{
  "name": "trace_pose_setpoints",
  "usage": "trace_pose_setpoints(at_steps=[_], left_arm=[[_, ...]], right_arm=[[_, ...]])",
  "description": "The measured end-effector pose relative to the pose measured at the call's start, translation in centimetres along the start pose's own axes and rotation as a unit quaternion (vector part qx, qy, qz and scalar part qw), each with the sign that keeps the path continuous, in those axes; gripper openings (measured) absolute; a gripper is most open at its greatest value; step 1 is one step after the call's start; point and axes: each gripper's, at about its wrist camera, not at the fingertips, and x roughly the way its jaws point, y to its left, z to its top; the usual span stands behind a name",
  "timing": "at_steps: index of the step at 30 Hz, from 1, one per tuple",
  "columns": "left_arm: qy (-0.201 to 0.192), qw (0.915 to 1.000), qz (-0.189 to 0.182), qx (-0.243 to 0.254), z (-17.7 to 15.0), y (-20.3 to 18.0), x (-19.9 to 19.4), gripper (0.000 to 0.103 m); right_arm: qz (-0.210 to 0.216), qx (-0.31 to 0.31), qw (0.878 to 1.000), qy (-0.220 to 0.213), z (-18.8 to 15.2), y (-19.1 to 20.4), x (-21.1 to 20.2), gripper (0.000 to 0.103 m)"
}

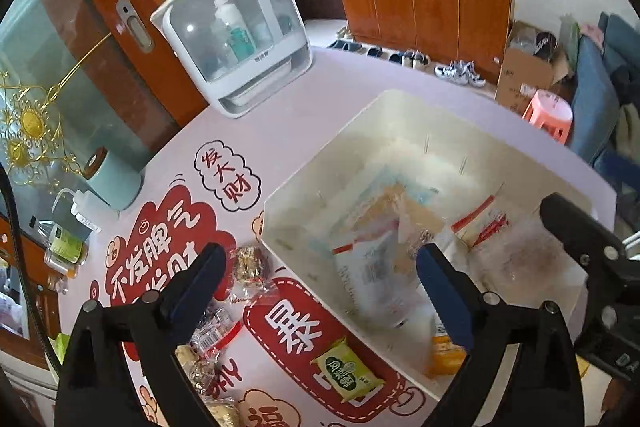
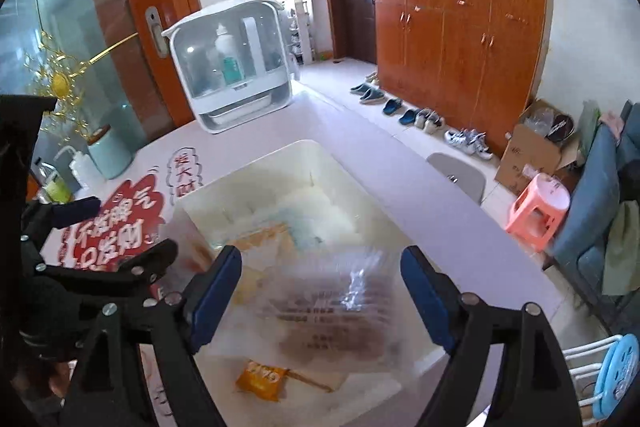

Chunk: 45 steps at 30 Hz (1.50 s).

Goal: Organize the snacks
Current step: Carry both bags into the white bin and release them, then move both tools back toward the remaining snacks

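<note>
A white plastic bin [image 1: 280, 211] stands on the table and holds several snack packets, including an orange packet [image 2: 262, 379]. A clear bag [image 2: 340, 311] of brown snacks, blurred, lies in the bin below my open right gripper [image 2: 320, 291]; nothing is between the fingers. The bin also shows in the right wrist view [image 2: 248, 167]. My left gripper [image 1: 320, 267] is open and empty above the bin's left wall. A green packet [image 1: 346, 371] and several wrapped snacks [image 1: 248, 267] lie on the table left of the bin. The right gripper [image 1: 580, 239] also shows in the left wrist view.
A white dish cabinet [image 1: 236, 43] stands at the table's far side. A teal canister [image 1: 112, 179] and squeeze bottle [image 1: 80, 203] stand at the left edge. A pink stool [image 2: 538, 211], a blue stool [image 2: 616, 367] and a sofa [image 2: 592, 195] stand right of the table.
</note>
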Motion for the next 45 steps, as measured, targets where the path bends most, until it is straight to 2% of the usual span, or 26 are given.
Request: trace_pose_setpoints(at_steps=[1,3,13,24,36,45], left_arm=[[0.004,1.0000,0.002,0.000,-0.1,0.0,0.2,0.096],[0.009,0.9999,0.001,-0.007,-0.5,0.3,0.6,0.096],[0.020,0.9990,-0.001,-0.039,-2.5,2.3,-0.2,0.096],[0.015,0.9975,0.005,-0.069,-5.5,4.6,-3.2,0.096],[0.028,0.9923,0.030,-0.117,-11.2,9.3,-6.3,0.096],[0.049,0.9858,0.058,-0.150,-17.6,13.6,-8.3,0.096]], right_arm=[[-0.010,-0.009,1.000,-0.007,-0.1,0.2,0.0,0.094],[-0.015,-0.019,1.000,-0.012,-0.1,0.6,0.1,0.097],[0.000,-0.036,0.999,-0.002,-0.7,1.7,0.2,0.097],[0.002,-0.042,0.999,0.012,-1.8,3.4,-1.0,0.097],[0.003,-0.059,0.998,0.029,-3.3,6.5,-2.9,0.097],[0.014,-0.094,0.995,0.026,-4.5,10.8,-5.4,0.097]])
